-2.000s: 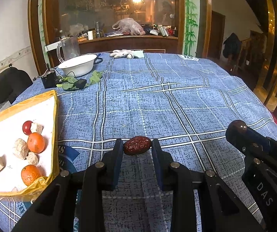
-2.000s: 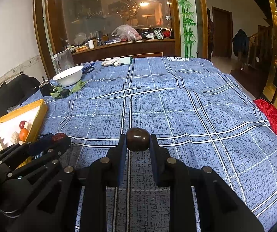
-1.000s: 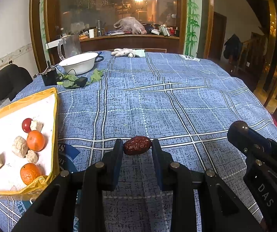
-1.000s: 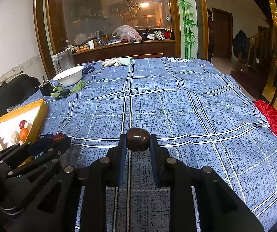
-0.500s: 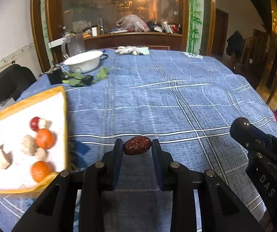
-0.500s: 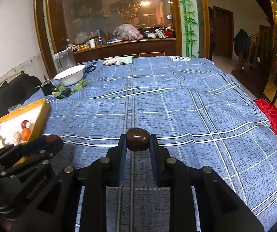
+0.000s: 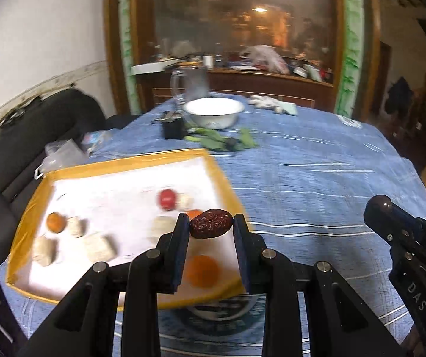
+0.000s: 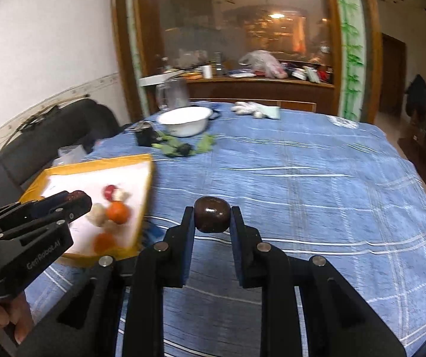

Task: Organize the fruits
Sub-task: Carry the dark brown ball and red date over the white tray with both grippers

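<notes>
My left gripper is shut on a wrinkled red date and hangs over the near right corner of the yellow-rimmed white tray. The tray holds oranges, a red fruit and several pale lumps. My right gripper is shut on a smooth dark brown round fruit above the blue checked tablecloth, to the right of the tray. The left gripper shows at the lower left of the right wrist view, over the tray. The right gripper's tip shows at the right of the left wrist view.
A white bowl, a glass jug, a small black box and green leaves stand at the table's far left. White gloves lie at the far edge. A black chair is beside the tray. A hand holds the left gripper.
Both grippers have swung left toward the tray. The left one, still holding the date, is now above the tray's near right corner. The right one keeps its dark fruit.
</notes>
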